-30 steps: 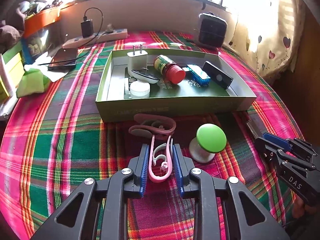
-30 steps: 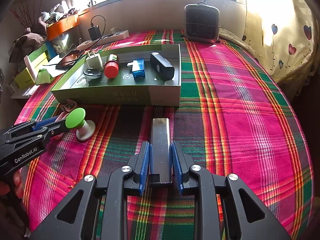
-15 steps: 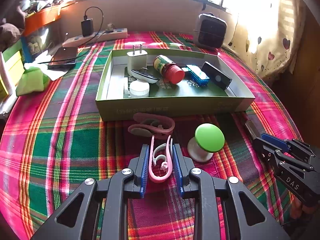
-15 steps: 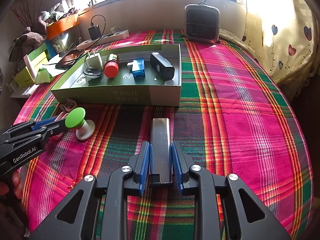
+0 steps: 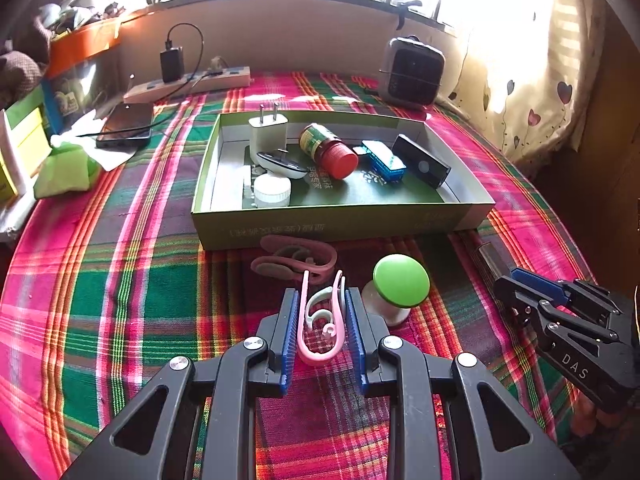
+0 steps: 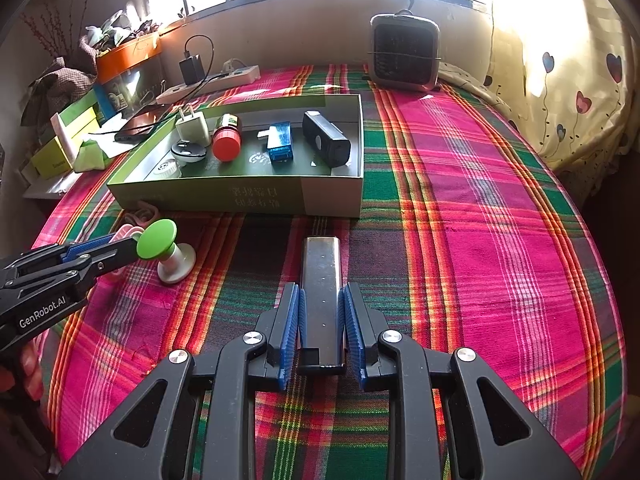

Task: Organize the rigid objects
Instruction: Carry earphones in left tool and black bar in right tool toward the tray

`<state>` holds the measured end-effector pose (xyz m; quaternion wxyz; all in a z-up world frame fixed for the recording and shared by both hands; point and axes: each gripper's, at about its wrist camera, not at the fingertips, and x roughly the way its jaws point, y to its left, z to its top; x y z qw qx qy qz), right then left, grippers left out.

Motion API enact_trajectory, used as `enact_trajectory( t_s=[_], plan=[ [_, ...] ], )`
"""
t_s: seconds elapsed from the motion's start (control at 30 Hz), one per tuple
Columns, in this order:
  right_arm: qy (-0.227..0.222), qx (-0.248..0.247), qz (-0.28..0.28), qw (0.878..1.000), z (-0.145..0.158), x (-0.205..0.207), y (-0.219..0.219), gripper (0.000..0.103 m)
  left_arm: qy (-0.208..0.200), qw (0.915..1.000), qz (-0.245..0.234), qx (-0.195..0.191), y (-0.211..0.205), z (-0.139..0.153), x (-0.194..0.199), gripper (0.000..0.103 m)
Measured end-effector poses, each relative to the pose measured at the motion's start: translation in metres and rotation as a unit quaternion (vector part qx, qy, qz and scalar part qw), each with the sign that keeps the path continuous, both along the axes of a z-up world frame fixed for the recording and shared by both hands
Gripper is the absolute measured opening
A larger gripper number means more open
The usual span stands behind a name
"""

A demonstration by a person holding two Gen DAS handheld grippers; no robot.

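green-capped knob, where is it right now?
The green-capped knob stands on the plaid cloth just in front of the green tray, right of the left claw and its pink clip; in the right wrist view it is far left.

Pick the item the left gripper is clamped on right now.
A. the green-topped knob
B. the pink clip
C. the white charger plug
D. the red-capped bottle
B: in the left wrist view the left gripper has its blue pads pressed against both sides of the pink clip, while the green-topped knob stands free on the cloth beside it.
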<state>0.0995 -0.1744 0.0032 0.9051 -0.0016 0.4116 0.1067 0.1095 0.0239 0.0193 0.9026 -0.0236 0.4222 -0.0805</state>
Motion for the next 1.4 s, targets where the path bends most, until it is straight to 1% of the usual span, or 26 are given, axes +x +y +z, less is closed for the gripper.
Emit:
enact_trajectory(
  t_s=[0.47, 0.67, 1.07, 1.4],
  plan=[
    [-0.015, 0.004, 0.003, 1.0, 0.014, -0.002, 0.0, 0.024, -0.02, 0.9998, -0.002, -0.004, 0.001, 0.015, -0.006, 0.022],
    [-0.021, 0.008, 0.007, 1.0, 0.021, 0.001, 0.0, 0.024, -0.029, 0.9995, -0.007, -0.006, 0.0, 0.024, -0.001, 0.022],
    [-0.037, 0.007, 0.016, 0.999, 0.038, 0.017, 0.003, 0.024, -0.035, 0.9991, -0.018, -0.015, -0.003, 0.034, 0.023, 0.022],
    [-0.028, 0.014, 0.023, 0.999, 0.039, 0.047, 0.008, 0.024, -0.028, 0.999, -0.024, -0.024, -0.003, 0.032, 0.051, 0.022]
  ],
)
